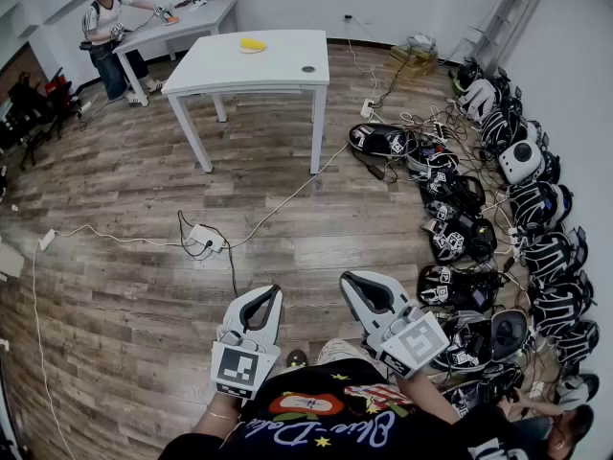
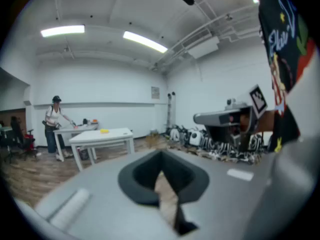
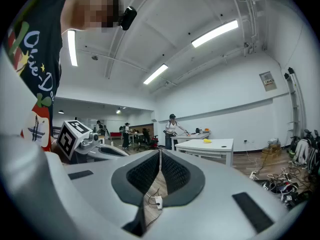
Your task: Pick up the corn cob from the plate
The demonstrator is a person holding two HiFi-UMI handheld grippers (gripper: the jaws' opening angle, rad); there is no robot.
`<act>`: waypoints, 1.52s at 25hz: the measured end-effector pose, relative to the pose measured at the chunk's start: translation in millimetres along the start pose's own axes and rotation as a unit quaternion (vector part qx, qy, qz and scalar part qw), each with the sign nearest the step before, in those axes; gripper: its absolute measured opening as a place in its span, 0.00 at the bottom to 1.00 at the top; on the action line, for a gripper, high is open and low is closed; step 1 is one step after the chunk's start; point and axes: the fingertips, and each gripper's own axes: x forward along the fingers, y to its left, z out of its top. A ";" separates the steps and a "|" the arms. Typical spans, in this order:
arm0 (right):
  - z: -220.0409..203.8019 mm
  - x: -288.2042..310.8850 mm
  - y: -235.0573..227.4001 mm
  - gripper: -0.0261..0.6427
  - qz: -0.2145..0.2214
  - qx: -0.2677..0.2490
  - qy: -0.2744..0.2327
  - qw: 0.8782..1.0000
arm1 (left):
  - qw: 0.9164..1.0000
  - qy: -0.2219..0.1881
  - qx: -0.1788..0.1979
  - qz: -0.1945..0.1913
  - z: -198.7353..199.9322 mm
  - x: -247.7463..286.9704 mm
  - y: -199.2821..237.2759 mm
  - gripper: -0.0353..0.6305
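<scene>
1. I am reading very little print. The black shirt (image 1: 326, 415) at the bottom of the head view is showing pale cursive lettering that I cannot make out for certain. A small sign (image 3: 267, 80) is hanging on the far wall, too small to read.
2. Each marker cube (image 1: 239, 369) is showing a black-and-white square pattern and no words.
3. I am holding the left gripper (image 1: 275, 291) low over the wooden floor (image 1: 124, 199). Its fingers (image 2: 140, 176) are clenched together with nothing between them.
4. The right gripper (image 1: 347, 278) is sitting just beside it. Its fingers (image 3: 142, 174) are likewise pressed together and empty.
5. The corn cob (image 1: 252, 44) is lying as a small yellow shape on the white table (image 1: 278, 75), well apart from both grippers. I cannot make out its plate.
6. A small dark round thing (image 1: 307, 68) is sitting on the same table, near the front edge.
7. A power strip (image 1: 206, 241) and trailing cables (image 1: 287, 195) are lying on the floor between me and the table.
8. A row of black-and-white headsets (image 1: 498, 209) is lining the floor on the right.
9. A person (image 1: 107, 27) is standing at a second table (image 1: 182, 22) farther back.
</scene>
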 end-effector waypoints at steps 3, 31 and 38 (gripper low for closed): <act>-4.4 9.1 -20.2 0.06 -0.028 -0.005 0.007 1.000 | 1.000 0.005 -0.006 0.001 -3.9 16.3 15.8 0.05; 24.3 381.2 -368.4 0.06 0.080 0.022 0.005 0.997 | 0.992 -0.017 -0.060 0.110 77.6 376.4 369.5 0.05; 54.6 522.7 -437.0 0.06 0.076 0.038 -0.028 0.996 | 0.994 -0.036 -0.044 0.092 100.7 459.9 509.3 0.05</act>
